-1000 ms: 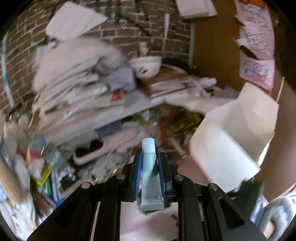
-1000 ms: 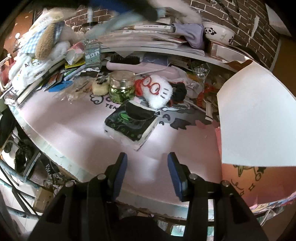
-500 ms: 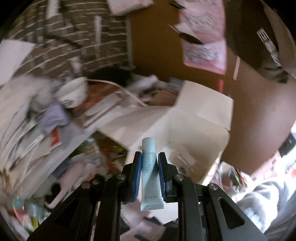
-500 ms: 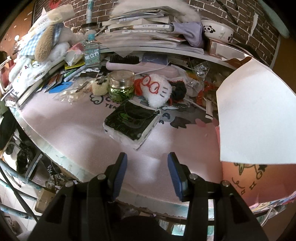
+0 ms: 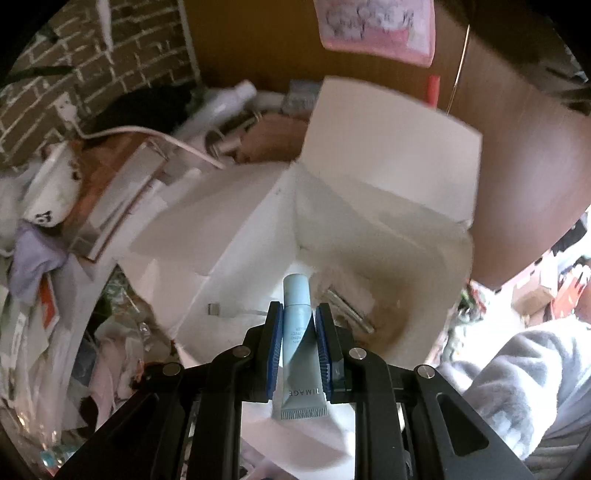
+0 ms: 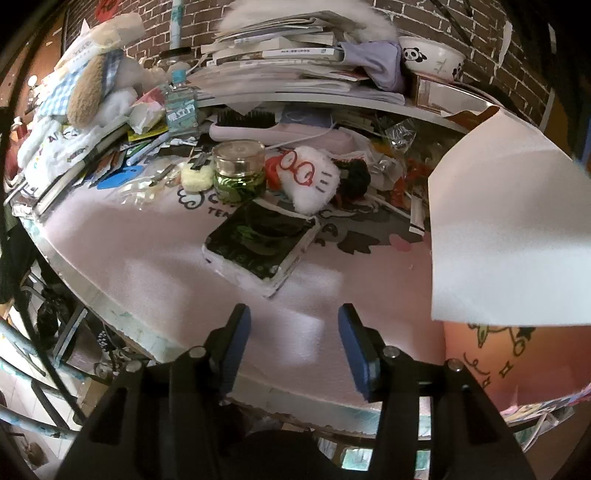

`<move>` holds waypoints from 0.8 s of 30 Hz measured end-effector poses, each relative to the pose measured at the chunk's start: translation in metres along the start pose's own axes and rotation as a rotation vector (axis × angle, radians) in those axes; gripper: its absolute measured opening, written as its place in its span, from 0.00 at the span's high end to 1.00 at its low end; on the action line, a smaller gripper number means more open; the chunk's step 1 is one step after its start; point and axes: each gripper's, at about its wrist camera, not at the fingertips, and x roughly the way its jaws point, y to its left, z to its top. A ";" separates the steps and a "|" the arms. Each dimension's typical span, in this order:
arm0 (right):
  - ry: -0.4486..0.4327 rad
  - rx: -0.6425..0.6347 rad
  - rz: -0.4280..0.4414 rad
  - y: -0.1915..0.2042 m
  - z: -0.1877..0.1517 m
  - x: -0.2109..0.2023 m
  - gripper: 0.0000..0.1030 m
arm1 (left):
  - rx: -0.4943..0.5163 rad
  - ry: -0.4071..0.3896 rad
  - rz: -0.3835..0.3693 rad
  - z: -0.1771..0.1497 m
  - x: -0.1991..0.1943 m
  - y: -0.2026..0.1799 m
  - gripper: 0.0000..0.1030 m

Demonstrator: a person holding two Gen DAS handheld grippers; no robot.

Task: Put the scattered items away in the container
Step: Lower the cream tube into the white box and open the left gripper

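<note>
The pale blue tube (image 5: 300,343) sits clamped between the blue pads of the left gripper (image 5: 298,314), cap pointing forward over the open white box (image 5: 391,155); inside the box, a silvery item (image 5: 349,310) and a small cable end (image 5: 214,309) lie on the floor. Over to the right, the right gripper (image 6: 291,325) hangs with its jaws spread wide and nothing between them, above the pink mat (image 6: 155,251), near the dark green packet (image 6: 258,240). The box's white flap (image 6: 506,236) rises at the far right.

Brick wall (image 6: 480,22) behind, panda bowl (image 6: 430,55) on a box beside stacked books (image 6: 280,55), purple cloth (image 6: 376,62) draped between, grey fleece sleeve (image 5: 517,384) lower right
</note>
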 end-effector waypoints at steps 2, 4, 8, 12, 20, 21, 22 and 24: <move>0.000 0.000 0.001 0.000 0.000 0.000 0.55 | 0.012 0.046 0.023 0.005 0.011 -0.001 0.88; 0.000 0.002 0.003 0.000 0.000 0.000 0.55 | 0.019 0.077 0.029 0.009 0.021 -0.001 0.88; 0.001 0.004 0.005 0.001 -0.001 0.000 0.55 | 0.041 0.137 0.043 0.010 0.039 -0.006 0.88; 0.001 0.007 0.007 0.001 -0.001 -0.001 0.55 | 0.052 0.169 0.052 0.007 0.050 -0.010 0.87; -0.011 0.019 0.021 0.001 -0.003 -0.002 0.55 | 0.055 0.119 0.053 0.003 0.033 -0.009 0.54; -0.017 0.020 0.023 0.001 -0.004 -0.003 0.55 | 0.053 0.094 0.057 0.003 0.025 -0.009 0.42; -0.025 0.024 0.027 0.002 -0.005 -0.003 0.55 | 0.053 0.069 0.062 0.001 0.017 -0.010 0.37; -0.041 0.032 0.032 0.002 -0.007 -0.005 0.55 | 0.054 0.021 0.041 -0.003 0.000 -0.011 0.31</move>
